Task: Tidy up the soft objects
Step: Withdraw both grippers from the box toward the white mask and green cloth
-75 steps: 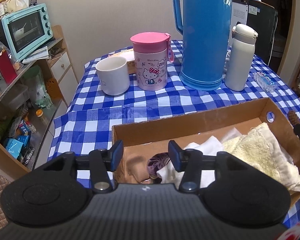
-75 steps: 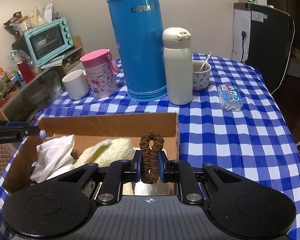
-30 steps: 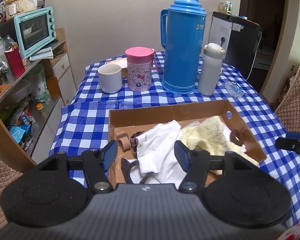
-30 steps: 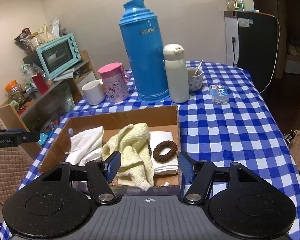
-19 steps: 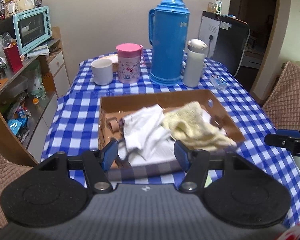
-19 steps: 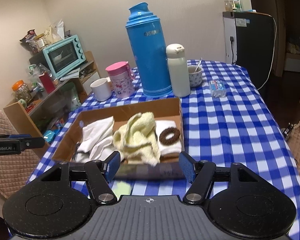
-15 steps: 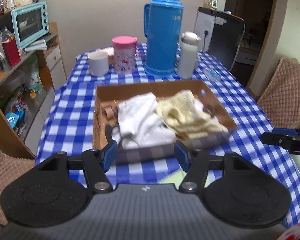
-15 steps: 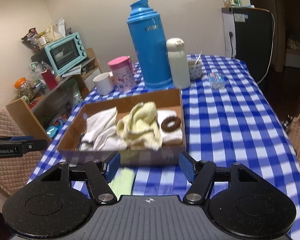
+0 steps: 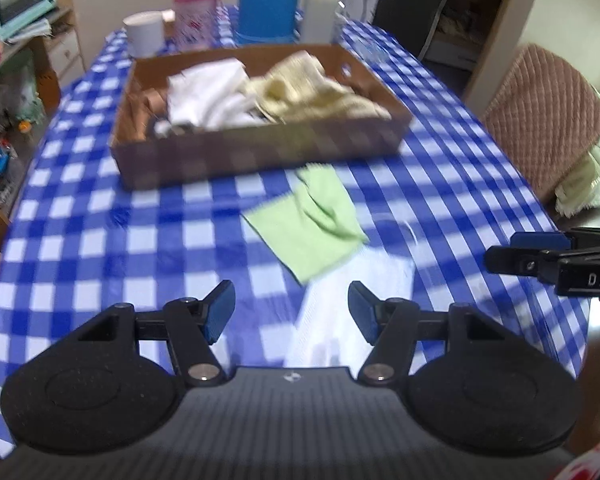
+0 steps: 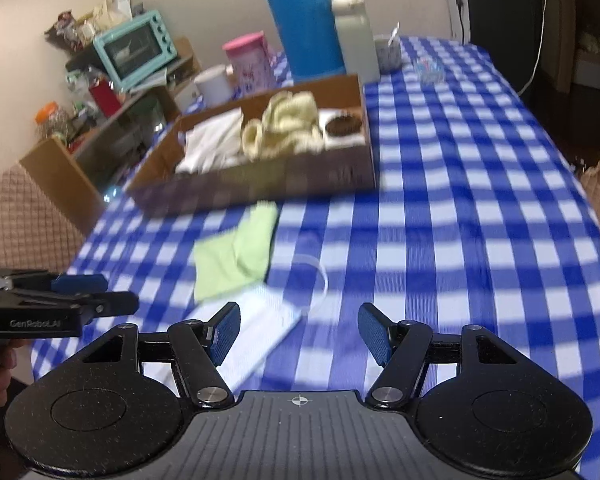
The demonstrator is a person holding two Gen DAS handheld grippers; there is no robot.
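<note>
A cardboard box (image 9: 260, 152) (image 10: 260, 184) on the checked table holds a white cloth (image 9: 208, 96) (image 10: 212, 140), a cream towel (image 9: 308, 88) (image 10: 288, 124) and a brown scrunchie (image 10: 342, 125). In front of the box lie a green cloth (image 9: 312, 220) (image 10: 236, 252) and, nearer me, a white face mask (image 9: 352, 304) (image 10: 256, 332) with an ear loop. My left gripper (image 9: 291, 312) hangs open above the mask. My right gripper (image 10: 299, 334) is open too, over the mask's right end. Neither holds anything.
Behind the box stand a blue thermos (image 10: 300, 20), a white flask (image 10: 354, 36), a pink cup (image 10: 248, 60), a white mug (image 10: 214, 82) and a small bowl (image 10: 388, 54). Shelves with a teal oven (image 10: 136, 50) line the left. Padded chairs (image 9: 544, 112) flank the table.
Both grippers have drawn back from the box and tilted downward. The green cloth and the face mask have come into view in front of them. Both stay open and empty.
</note>
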